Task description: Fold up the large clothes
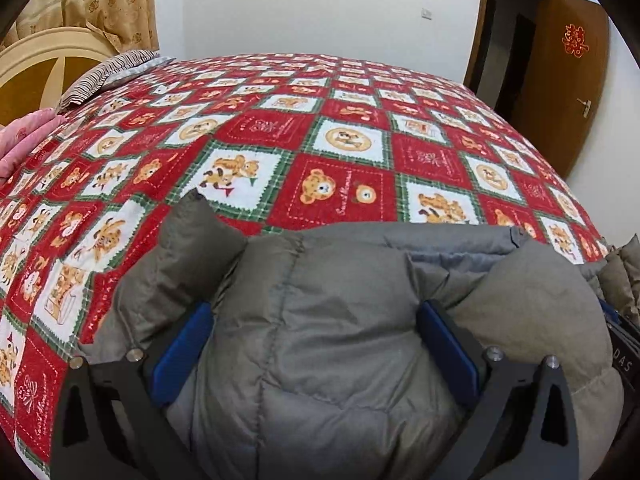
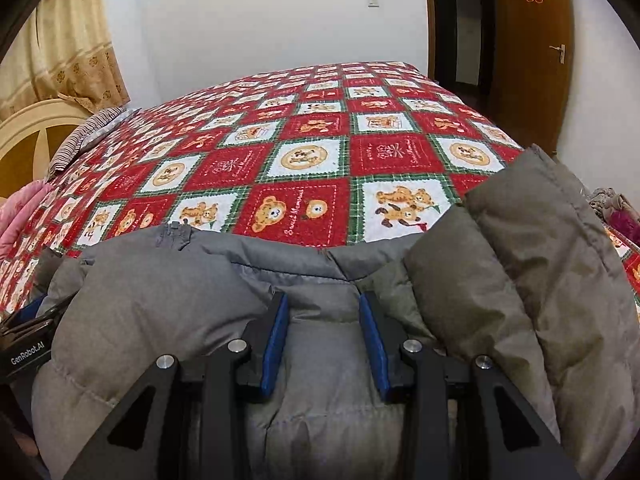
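Note:
A grey-olive puffer jacket (image 1: 332,320) lies bunched at the near edge of the bed. In the left wrist view my left gripper (image 1: 316,344) stands with its blue pads (image 1: 182,354) wide apart and a thick bulge of the jacket fills the gap between them. In the right wrist view my right gripper (image 2: 323,340) has its blue pads (image 2: 274,350) closer together, pressed on a fold of the jacket (image 2: 324,360). A padded part of the jacket (image 2: 540,264) rises at the right. The left gripper's body (image 2: 28,344) shows at the left edge there.
The bed has a red, white and green bear-print quilt (image 1: 340,140). A striped pillow (image 1: 108,76), a cream headboard (image 1: 44,60) and pink cloth (image 1: 24,140) are at the left. A wooden door (image 1: 560,80) is at the right. Other clothes (image 2: 616,208) lie at the far right.

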Demonstrator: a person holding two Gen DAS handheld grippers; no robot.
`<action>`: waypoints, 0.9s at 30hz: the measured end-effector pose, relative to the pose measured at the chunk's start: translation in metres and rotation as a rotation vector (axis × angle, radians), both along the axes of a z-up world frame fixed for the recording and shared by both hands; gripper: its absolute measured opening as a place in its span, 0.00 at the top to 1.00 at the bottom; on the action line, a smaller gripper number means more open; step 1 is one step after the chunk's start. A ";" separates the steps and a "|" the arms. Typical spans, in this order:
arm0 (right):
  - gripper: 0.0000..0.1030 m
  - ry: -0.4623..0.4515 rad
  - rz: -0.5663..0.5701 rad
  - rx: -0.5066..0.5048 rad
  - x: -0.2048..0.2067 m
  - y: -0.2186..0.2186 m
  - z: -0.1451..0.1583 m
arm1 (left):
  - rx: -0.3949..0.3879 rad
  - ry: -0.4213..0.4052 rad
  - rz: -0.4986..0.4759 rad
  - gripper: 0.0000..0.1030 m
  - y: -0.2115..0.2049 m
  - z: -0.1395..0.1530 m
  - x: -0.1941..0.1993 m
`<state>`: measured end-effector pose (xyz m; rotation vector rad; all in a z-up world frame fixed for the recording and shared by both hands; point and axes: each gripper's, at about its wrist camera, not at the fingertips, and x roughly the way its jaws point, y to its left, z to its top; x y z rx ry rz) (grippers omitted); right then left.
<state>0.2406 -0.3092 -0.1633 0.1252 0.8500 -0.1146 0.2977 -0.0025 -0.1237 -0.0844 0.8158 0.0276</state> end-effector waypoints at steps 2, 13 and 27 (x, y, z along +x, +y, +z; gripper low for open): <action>0.63 -0.001 -0.006 0.011 0.001 -0.002 -0.001 | 0.016 0.006 0.000 0.00 -0.003 -0.002 0.002; 0.64 -0.096 -0.176 -0.085 -0.029 -0.045 0.048 | 0.033 0.006 0.007 0.00 -0.002 -0.003 0.001; 0.64 -0.045 -0.326 0.128 -0.047 -0.112 0.003 | 0.056 0.008 0.002 0.00 -0.006 -0.003 0.003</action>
